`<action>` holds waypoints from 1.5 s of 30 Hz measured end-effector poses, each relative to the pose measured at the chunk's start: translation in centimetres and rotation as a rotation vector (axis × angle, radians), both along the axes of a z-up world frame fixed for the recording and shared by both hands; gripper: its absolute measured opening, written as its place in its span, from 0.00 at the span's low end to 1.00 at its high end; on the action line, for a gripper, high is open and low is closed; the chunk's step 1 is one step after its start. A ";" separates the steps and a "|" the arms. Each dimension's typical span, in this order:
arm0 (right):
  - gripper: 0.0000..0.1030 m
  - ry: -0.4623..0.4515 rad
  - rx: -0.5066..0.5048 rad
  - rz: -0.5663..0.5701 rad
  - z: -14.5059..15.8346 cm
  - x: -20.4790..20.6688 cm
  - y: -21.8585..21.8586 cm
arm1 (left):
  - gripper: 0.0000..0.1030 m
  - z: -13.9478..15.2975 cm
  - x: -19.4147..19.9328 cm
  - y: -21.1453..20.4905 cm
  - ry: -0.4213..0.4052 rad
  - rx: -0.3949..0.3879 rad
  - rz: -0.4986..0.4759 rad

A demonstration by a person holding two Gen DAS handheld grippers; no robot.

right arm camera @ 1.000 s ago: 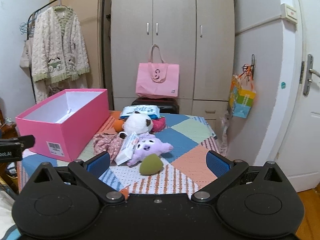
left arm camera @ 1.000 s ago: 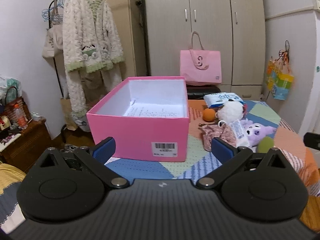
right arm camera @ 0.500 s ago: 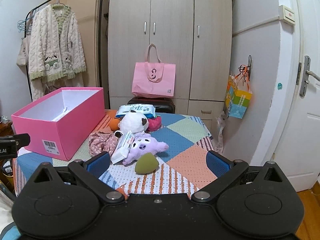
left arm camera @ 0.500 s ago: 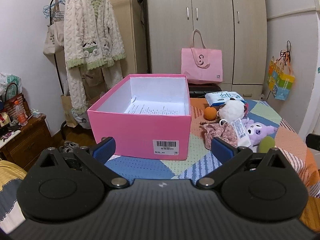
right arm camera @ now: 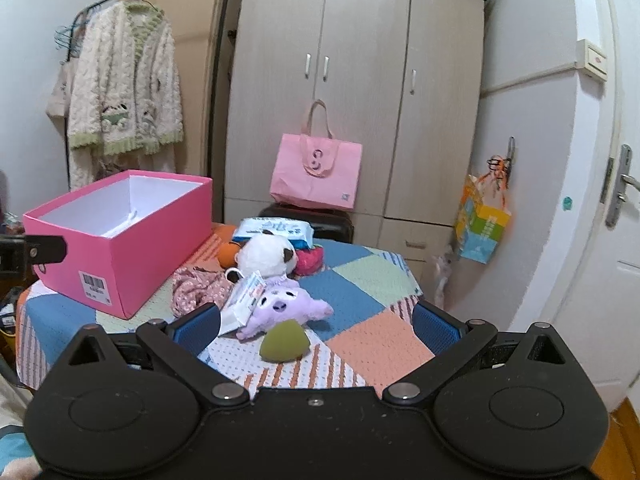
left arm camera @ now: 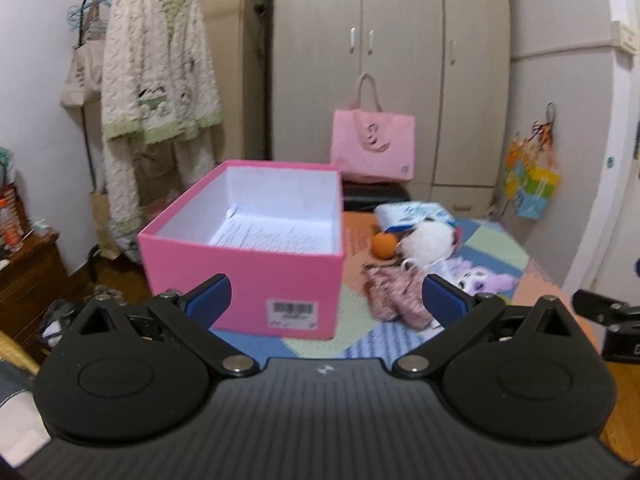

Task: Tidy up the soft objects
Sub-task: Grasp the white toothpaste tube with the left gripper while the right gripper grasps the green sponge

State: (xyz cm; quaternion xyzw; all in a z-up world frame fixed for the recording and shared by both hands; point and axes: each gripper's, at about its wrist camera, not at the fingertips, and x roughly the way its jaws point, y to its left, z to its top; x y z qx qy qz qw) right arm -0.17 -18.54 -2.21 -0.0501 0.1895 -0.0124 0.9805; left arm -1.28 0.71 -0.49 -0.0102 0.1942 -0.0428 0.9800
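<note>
Soft stuff sits in a heap on the patchwork-covered table (right arm camera: 360, 292), just right of the open pink box (right arm camera: 120, 240): white panda plush (right arm camera: 266, 254) at the back, purple plush (right arm camera: 284, 308) lying in front of it, floral pink cloth (right arm camera: 196, 286) bunched on the box side, green egg-shaped sponge (right arm camera: 284, 344) nearest the front edge. An orange ball (left arm camera: 384, 245) and a tissue pack (right arm camera: 274, 230) lie behind the heap; a small packet (right arm camera: 244, 300) leans against the purple plush. The box holds only a sheet of paper (left arm camera: 268, 238), barcode label facing front. Bare table right of the heap, orange and blue patches, up to the rounded edge. Left gripper (left arm camera: 326, 298) held level in front of the box, jaws spread wide, nothing between. Right gripper (right arm camera: 316, 326) level too, aimed at the sponge and purple plush, jaws wide apart, holding nothing. View from the left wrist is motion-blurred.
</note>
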 end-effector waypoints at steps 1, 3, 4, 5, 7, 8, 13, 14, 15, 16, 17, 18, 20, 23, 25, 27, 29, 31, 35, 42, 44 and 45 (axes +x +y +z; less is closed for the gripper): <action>1.00 -0.012 0.006 0.011 -0.2 0.2 -0.3 | 1.00 0.0 0.1 -0.2 -0.008 -0.001 -0.013; 1.00 -0.043 0.011 0.030 -0.7 0.6 -0.9 | 1.00 -0.3 0.6 -0.8 -0.011 -0.002 -0.037; 1.00 -0.063 0.013 0.044 -1.2 0.8 -1.1 | 0.98 -0.4 0.9 -1.1 -0.009 -0.003 -0.047; 1.00 -0.081 0.018 0.062 -1.7 1.1 -1.4 | 0.97 -0.6 1.2 -1.5 -0.007 -0.004 -0.059; 1.00 -0.090 0.045 0.102 -2.6 1.8 -2.0 | 0.97 -1.0 1.8 -2.2 -0.013 -0.007 -0.088; 1.00 -0.078 0.064 0.115 -3.0 2.3 -2.3 | 0.97 -1.2 2.2 -2.7 -0.015 -0.002 -0.103; 1.00 -0.013 0.140 0.156 -4.9 5.0 -3.6 | 0.89 -2.0 3.7 -4.7 -0.023 0.029 -0.169; 1.00 -0.003 0.135 0.162 -5.3 5.5 -3.6 | 0.86 -2.2 4.1 -5.1 -0.016 0.027 -0.184; 1.00 0.005 0.129 0.165 -5.6 5.9 -3.5 | 0.85 -2.4 4.5 -5.4 -0.007 0.026 -0.196; 1.00 0.016 0.122 0.170 -6.0 6.3 -3.5 | 0.81 -2.6 5.0 -5.8 0.002 0.028 -0.208; 0.99 0.025 0.118 0.178 -6.3 6.8 -3.5 | 0.78 -2.7 5.5 -6.1 0.012 0.031 -0.218; 0.96 0.035 0.116 0.187 -6.7 7.2 -3.4 | 0.76 -2.9 6.0 -6.5 0.021 0.035 -0.228; 0.93 0.050 0.117 0.205 -7.2 7.9 -3.4 | 0.69 -3.3 6.8 -7.2 0.030 0.041 -0.250; 0.87 0.073 0.129 0.234 -8.0 9.0 -3.5 | 0.60 -4.0 8.2 -8.3 0.062 0.038 -0.298; 0.82 0.090 0.135 0.251 -8.5 9.8 -3.5 | 0.55 -4.4 9.4 -8.8 0.089 0.020 -0.331; 0.74 0.107 0.144 0.263 -9.0 10.4 -3.5 | 0.50 -4.8 10.6 -9.5 0.133 -0.006 -0.370; 0.66 0.123 0.159 0.276 -9.4 11.0 -3.5 | 0.45 -5.3 12.0 -10.1 0.174 -0.033 -0.403; 0.60 0.134 0.178 0.291 -9.7 11.3 -3.6 | 0.39 -5.9 13.3 -10.7 0.208 -0.044 -0.414; 0.58 0.139 0.170 0.301 -10.2 11.9 -3.4 | 0.36 -7.3 16.1 -11.6 0.289 -0.046 -0.375; 0.58 0.175 0.177 0.296 -10.6 12.8 -3.6 | 0.42 -8.6 18.1 -10.8 0.371 -0.097 -0.309; 0.55 0.175 0.184 0.298 -10.8 13.0 -3.6 | 0.49 -8.7 18.3 -10.8 0.381 -0.099 -0.309; 0.55 0.173 0.184 0.297 -10.8 13.0 -3.6 | 0.51 -8.8 18.4 -10.8 0.393 -0.102 -0.306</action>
